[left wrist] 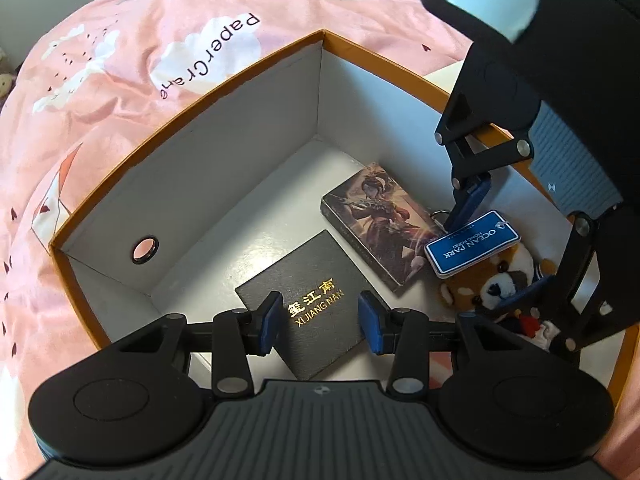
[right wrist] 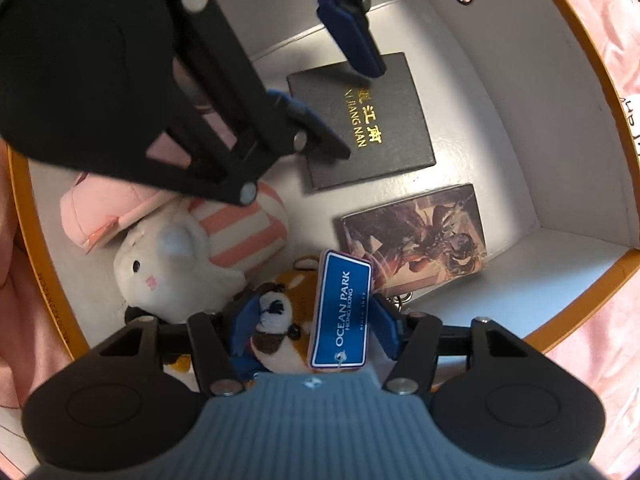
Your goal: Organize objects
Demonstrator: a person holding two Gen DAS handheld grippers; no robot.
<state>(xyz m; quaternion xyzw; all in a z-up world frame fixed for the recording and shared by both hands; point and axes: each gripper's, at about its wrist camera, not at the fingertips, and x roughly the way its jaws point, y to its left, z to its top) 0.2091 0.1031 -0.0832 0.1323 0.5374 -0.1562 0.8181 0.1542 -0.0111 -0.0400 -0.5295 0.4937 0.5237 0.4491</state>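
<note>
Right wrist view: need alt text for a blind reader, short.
The right gripper straddles a red panda plush with a blue Ocean Park tag, inside an orange-rimmed box. Beyond lie a black booklet, an illustrated card box, a white plush, and the open left gripper.

Pink plush (right wrist: 108, 208) half behind the left claw (right wrist: 332, 92); red panda toy's (right wrist: 288, 320) body hidden.

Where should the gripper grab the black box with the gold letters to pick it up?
Probably by its two long edges, from straight above. The black box lies flat on the floor of the orange box, and the open left gripper already straddles it, with free floor either side.
</note>
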